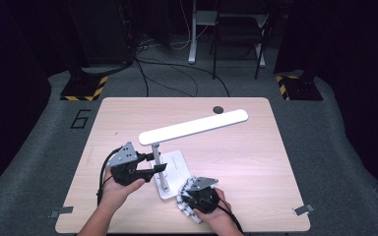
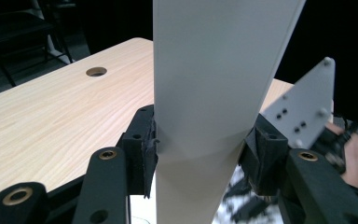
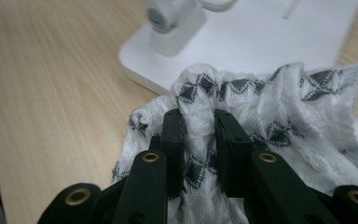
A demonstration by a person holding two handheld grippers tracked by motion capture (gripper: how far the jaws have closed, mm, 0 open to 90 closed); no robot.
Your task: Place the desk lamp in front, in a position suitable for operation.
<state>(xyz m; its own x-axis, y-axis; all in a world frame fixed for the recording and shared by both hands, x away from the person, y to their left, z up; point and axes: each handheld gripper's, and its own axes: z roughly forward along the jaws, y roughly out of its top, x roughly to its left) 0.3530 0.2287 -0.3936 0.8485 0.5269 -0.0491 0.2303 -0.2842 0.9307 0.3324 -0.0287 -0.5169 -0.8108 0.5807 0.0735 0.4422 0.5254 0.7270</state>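
Black jaws at the bottom of the right tool's view are clenched on a bunched patterned cloth (image 3: 242,107), which lies on the counter (image 1: 246,162) just beside the near corner of the lamp base (image 3: 261,42). In the high view the right tool (image 1: 189,194) is seen at lower centre, with the lamp base (image 1: 174,169) up and to its left. The left tool (image 1: 158,162) is closed around the lamp's upright post (image 2: 205,140), pads pressed on either side, so the lamp is judged to be steadied. The lamp head (image 1: 194,127) runs as a long bar from centre toward the upper right. For wiping the base, the cloth hand is the nearer one.
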